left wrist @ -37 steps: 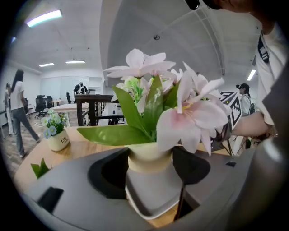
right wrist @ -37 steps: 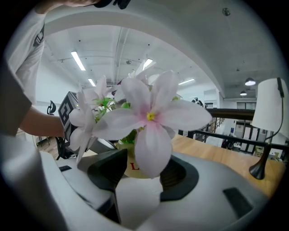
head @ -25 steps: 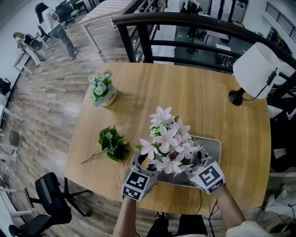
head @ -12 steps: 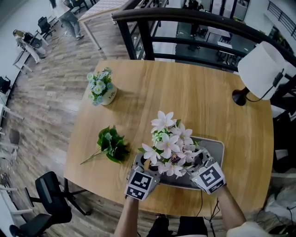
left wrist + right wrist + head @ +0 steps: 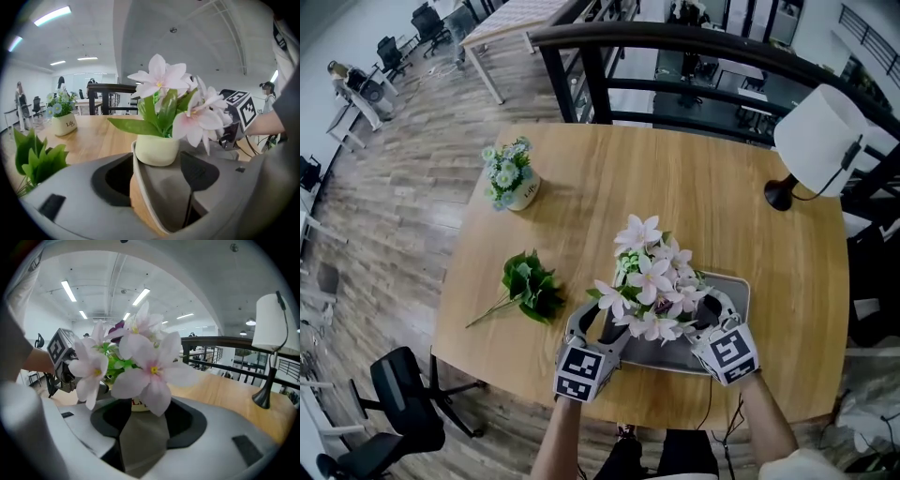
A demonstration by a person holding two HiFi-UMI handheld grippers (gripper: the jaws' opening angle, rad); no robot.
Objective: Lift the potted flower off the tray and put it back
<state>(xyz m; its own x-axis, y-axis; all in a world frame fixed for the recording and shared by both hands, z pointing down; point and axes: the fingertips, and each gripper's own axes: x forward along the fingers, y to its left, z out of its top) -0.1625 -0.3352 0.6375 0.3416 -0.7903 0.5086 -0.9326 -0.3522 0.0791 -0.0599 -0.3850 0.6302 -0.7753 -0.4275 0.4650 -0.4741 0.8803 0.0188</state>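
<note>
The potted flower (image 5: 652,281), pink-white blooms in a cream pot (image 5: 157,150), stands on the grey tray (image 5: 736,286) near the table's front edge. My left gripper (image 5: 598,323) sits at the pot's left. Its jaws are opening, and in the left gripper view (image 5: 157,176) the tray's rim (image 5: 140,187) runs between them with the pot just beyond the pads. On the pot's right my right gripper (image 5: 708,319) is open. In the right gripper view (image 5: 145,420) the tray floor (image 5: 140,441) lies between its pads. Petals (image 5: 150,371) hide most of the pot.
A small white pot of blue flowers (image 5: 514,178) stands far left on the wooden table (image 5: 712,206), and a green leaf sprig (image 5: 530,289) lies left of the tray. A white-shaded lamp (image 5: 820,141) is at the back right. A black railing runs behind; an office chair (image 5: 403,403) stands below left.
The flower and both grippers keep almost the same places. The right gripper has dipped slightly toward the tray.
</note>
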